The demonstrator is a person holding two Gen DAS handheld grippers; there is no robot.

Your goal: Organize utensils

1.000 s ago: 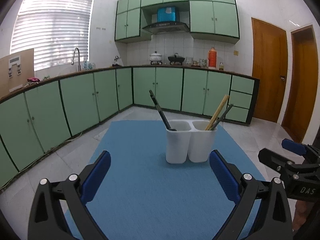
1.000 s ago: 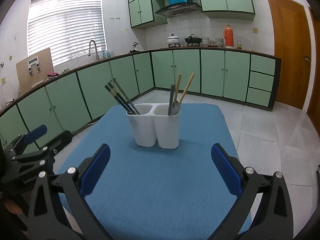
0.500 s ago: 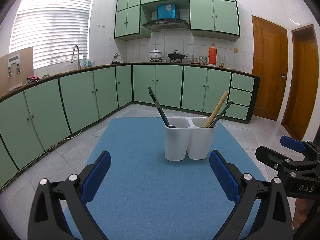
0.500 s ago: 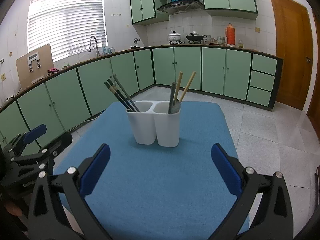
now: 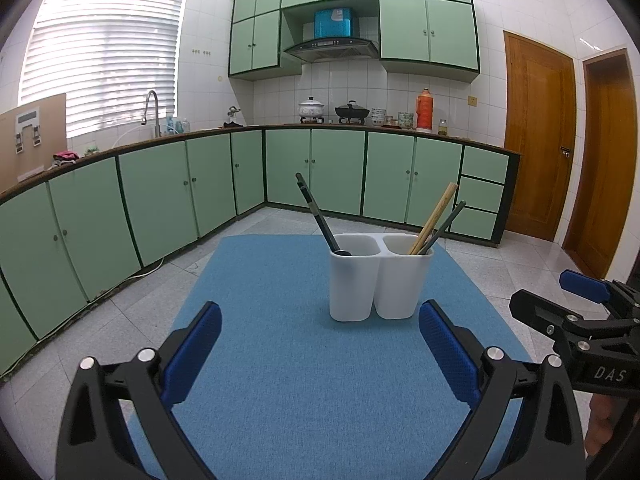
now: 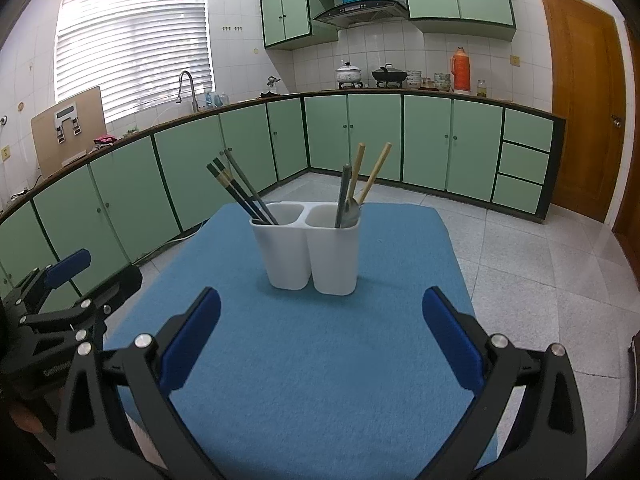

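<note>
a: white plastic, that two-compartment utensil holder (image 5: 380, 280) — it stands upright on the blue mat (image 5: 280, 360), toward the far half, a little right of centre in the left wrist view.

b: and what sits in it?

a: from the right wrist view, the left compartment holds dark chopsticks (image 6: 240, 194) leaning out to the left. the right compartment holds two light wooden chopsticks (image 6: 372, 174) tilted right, plus a grey handle and a metal spoon (image 6: 352, 210) whose bowl shows just above the rim.

b: the claws?

a: the left gripper (image 5: 320, 344) hangs over the near part of the mat, its blue pads (image 5: 192, 352) spread wide with nothing between them. the right gripper (image 6: 320, 332) is the same: spread wide, empty, pointed at the holder from the near side.

b: are they touching the holder?

a: no, both stay apart from it, on the near side. each shows in the other's camera too: the right one at the right edge of the left wrist view, the left one at the left edge of the right wrist view.

b: the surroundings?

a: green cabinets (image 5: 160, 208) run along the far and left sides, a wooden door (image 5: 536, 136) stands far right, and a window blind (image 5: 100, 52) glows far left.
</note>
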